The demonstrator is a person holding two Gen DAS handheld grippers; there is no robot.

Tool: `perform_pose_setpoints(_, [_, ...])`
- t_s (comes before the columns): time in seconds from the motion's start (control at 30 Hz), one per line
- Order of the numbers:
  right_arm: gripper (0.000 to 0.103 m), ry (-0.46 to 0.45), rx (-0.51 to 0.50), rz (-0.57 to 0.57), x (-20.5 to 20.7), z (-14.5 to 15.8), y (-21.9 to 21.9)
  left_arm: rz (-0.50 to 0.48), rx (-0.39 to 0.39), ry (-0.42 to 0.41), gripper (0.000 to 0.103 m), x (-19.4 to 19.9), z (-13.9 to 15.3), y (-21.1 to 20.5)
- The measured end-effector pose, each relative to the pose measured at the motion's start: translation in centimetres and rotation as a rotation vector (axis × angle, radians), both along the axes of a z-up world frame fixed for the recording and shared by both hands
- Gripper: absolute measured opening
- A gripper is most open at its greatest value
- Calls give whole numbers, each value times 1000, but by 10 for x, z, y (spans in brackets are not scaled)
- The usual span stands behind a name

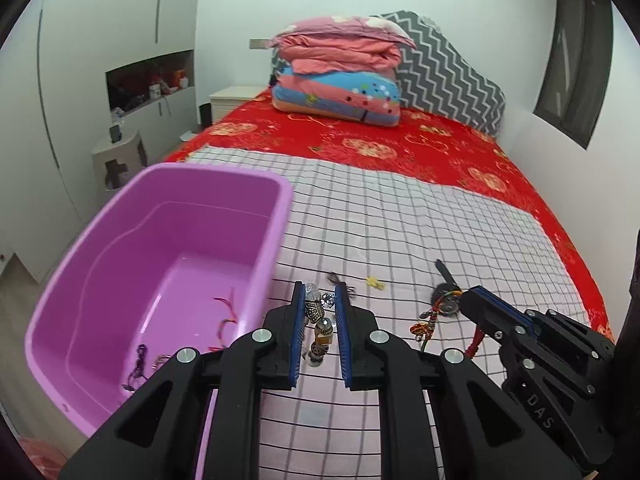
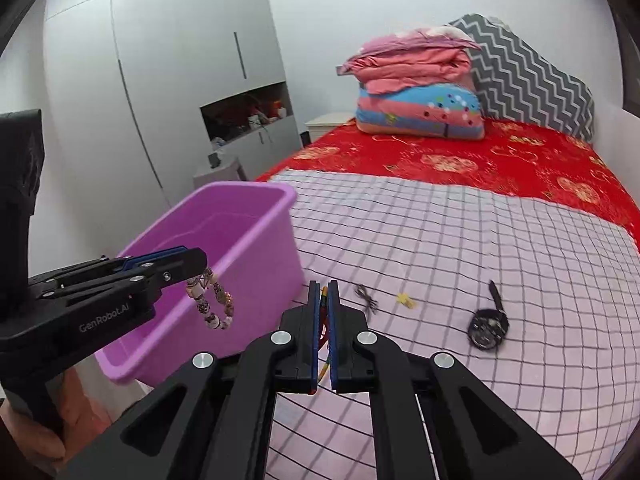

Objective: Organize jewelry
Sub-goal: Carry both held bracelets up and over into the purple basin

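Bead bracelet [image 2: 212, 304]: pinched at its top by the left gripper [image 2: 188, 264], loop hanging free beside the bin [image 2: 256, 240], lifted off the bed so it can swing over the rim; in the left wrist view the beads sit between the jaws, which close on them

Cord charm [image 1: 430, 320]: multicoloured braid with red tassel, clamped in the right gripper [image 2: 324, 292], jaws pressed nearly together on the thin cord, which dangles above the checked sheet [image 2: 460, 240]

Bin: purple, open, at the bed's left edge, near both grippers, likely the collecting point; several pieces already lie on its floor, among them a red cord [image 1: 228, 312] and a dark chain [image 1: 138, 360]

On the sheet, ungrasped: black cord [image 2: 366, 298], small yellow piece [image 2: 404, 300], watch [image 2: 488, 326], all well apart from the bin, judged the remaining 3 to gather

Beyond: red bedspread [image 2: 460, 152], folded quilts [image 2: 416, 92]
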State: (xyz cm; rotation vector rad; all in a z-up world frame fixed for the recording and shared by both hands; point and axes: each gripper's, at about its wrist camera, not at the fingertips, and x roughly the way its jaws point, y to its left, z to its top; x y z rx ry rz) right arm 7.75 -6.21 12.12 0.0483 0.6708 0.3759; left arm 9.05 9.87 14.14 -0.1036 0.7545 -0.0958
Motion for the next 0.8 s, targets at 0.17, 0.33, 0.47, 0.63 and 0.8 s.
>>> perform_pose_setpoints(0.17, [4, -23, 1, 68, 5, 12, 39, 62, 11, -14, 15, 0, 7, 38])
perform_pose_setpoints(0.33, [4, -33, 7, 129, 15, 20, 76, 128, 4, -13, 15, -1, 6, 77])
perform_pose_setpoints(0.47, [4, -48, 8, 170, 21, 27, 104, 174, -3, -7, 15, -1, 5, 105])
perform_pose_setpoints(0.63, [4, -62, 9, 208, 30, 32, 134, 212, -8, 5, 15, 2, -1, 135])
perform_pose_setpoints(0.8, [4, -36, 0, 235, 43, 23, 160, 237, -19, 47, 15, 3, -19, 154])
